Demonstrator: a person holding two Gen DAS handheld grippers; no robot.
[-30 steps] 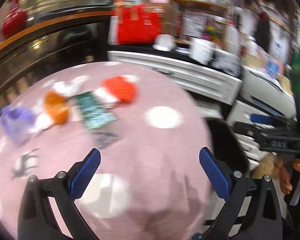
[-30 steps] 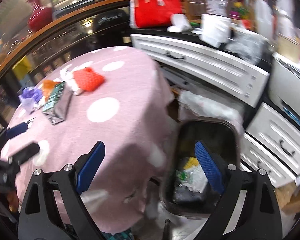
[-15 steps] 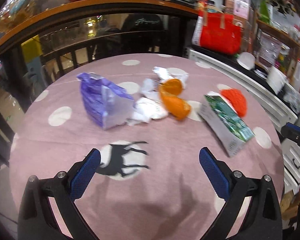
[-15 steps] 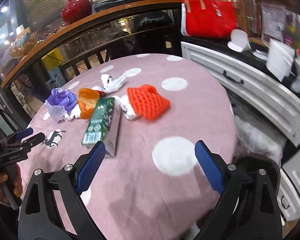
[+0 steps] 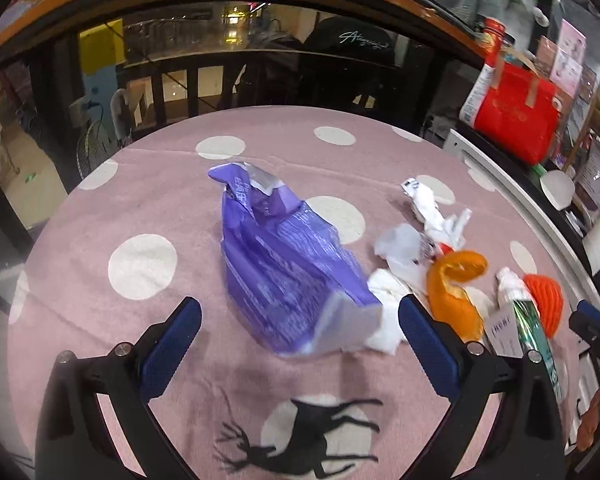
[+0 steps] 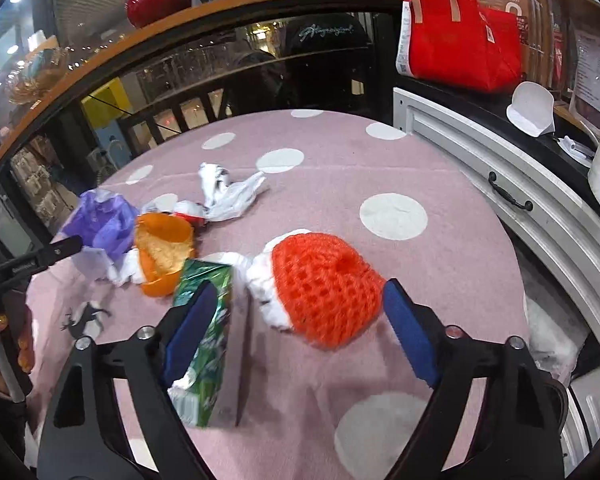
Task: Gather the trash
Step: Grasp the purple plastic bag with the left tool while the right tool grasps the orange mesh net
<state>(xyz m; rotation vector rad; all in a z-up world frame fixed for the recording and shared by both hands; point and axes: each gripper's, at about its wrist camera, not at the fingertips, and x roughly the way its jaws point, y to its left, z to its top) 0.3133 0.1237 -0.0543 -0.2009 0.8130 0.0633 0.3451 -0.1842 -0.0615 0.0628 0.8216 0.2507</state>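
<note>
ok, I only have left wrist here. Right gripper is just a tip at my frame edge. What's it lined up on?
Observer: The right gripper straddles the orange net sleeve. Its jaws are closing, and the pads are not yet on the net.
Operator: Anything in its way?
Observer: The green box lies close beside the finger on the left of the right wrist view, partly hidden behind it.
Operator: Is the net empty?
Observer: No. White padding pokes out of the end that faces the box.
</note>
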